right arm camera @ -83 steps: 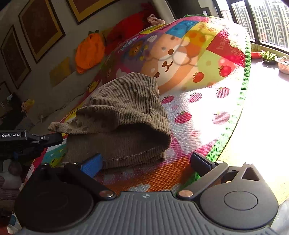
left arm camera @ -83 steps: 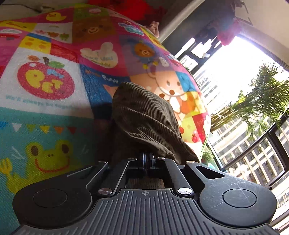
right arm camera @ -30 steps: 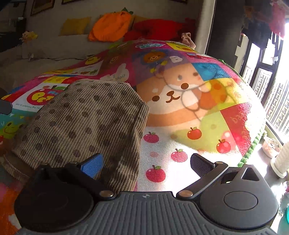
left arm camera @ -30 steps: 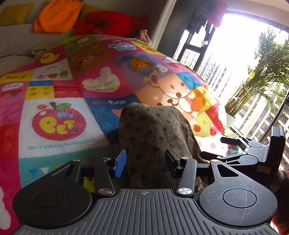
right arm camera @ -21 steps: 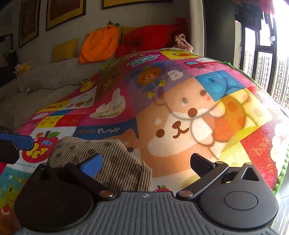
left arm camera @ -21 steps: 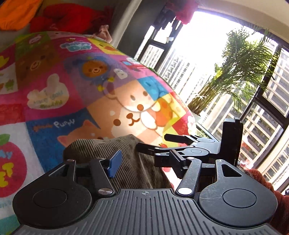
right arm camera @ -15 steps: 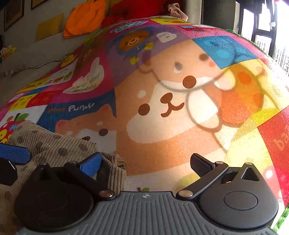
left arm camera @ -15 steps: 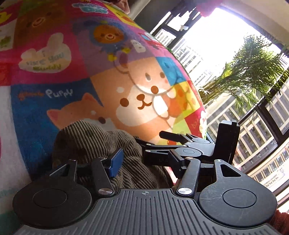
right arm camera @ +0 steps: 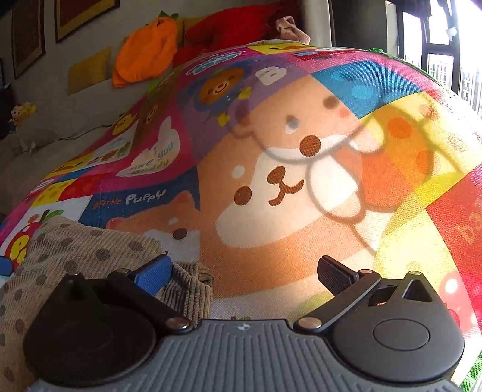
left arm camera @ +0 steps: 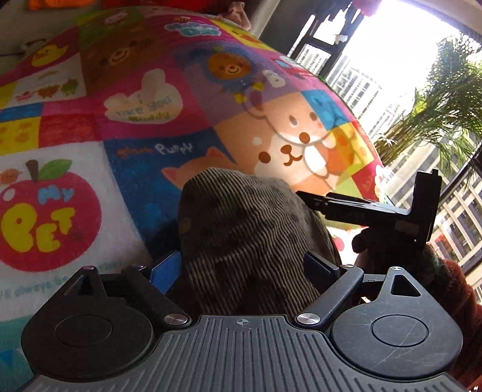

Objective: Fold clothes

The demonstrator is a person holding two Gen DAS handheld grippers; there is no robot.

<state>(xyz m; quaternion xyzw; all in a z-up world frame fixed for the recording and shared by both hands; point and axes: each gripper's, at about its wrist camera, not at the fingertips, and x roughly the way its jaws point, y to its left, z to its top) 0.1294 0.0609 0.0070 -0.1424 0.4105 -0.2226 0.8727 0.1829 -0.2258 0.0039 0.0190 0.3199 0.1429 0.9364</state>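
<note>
The brown dotted corduroy garment (left arm camera: 244,229) lies folded on the cartoon patchwork mat (right arm camera: 301,181). Left gripper (left arm camera: 242,268): jaws just opened, straddling it, released. Right gripper (right arm camera: 244,271): released, at its edge. Windows (left arm camera: 376,75), orange cushion (right arm camera: 144,57) behind

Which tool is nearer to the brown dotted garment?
Left. The left tool straddles the brown dotted garment, jaws open. The right tool is beside its edge, mostly over the mat.

I am looking into a home living room: a cartoon-animal play mat (right arm camera: 271,181) fills the middle, framed pictures (right arm camera: 81,15) hang upper left above orange and red cushions (right arm camera: 144,57), tower-block windows (left arm camera: 355,81) upper right.
</note>
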